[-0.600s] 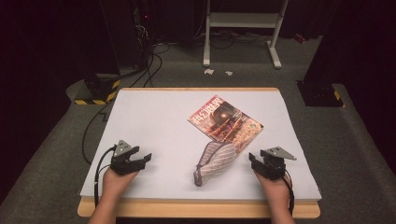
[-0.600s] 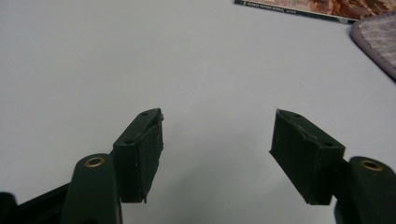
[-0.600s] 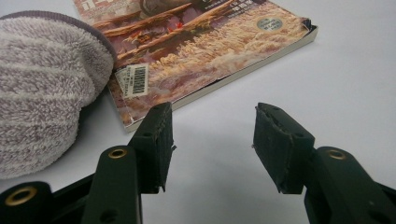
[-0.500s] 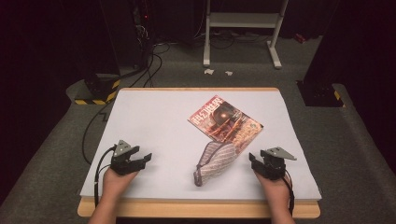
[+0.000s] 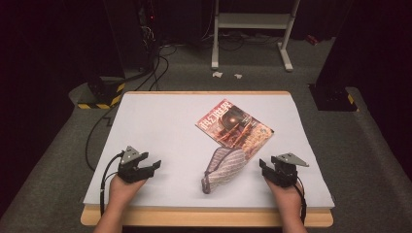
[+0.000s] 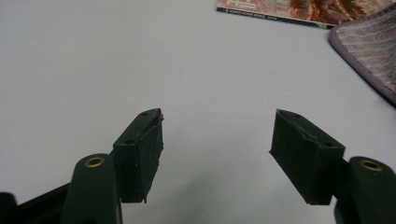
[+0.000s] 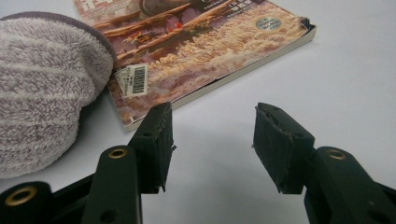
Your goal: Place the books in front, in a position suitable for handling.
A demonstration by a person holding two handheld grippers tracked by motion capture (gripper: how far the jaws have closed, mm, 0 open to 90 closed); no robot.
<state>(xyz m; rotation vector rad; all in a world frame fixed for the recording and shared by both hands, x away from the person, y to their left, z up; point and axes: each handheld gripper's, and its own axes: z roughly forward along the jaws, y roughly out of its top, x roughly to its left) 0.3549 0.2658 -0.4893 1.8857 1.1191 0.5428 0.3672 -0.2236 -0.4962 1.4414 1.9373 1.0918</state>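
We hold left claw (image 5: pixel 154 165) at near left of counter (image 5: pixel 160 121), jaws apart, empty. Right claw (image 5: pixel 263 167) near right, jaws apart, empty, just beside striped towel (image 5: pixel 224 167), which overlaps magazine (image 5: pixel 233 124) near edge.

Bright tabletop, dark surroundings, soft focus

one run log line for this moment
left gripper: open, empty | right gripper: open, empty | towel: overlaps magazine | table: both grippers resting
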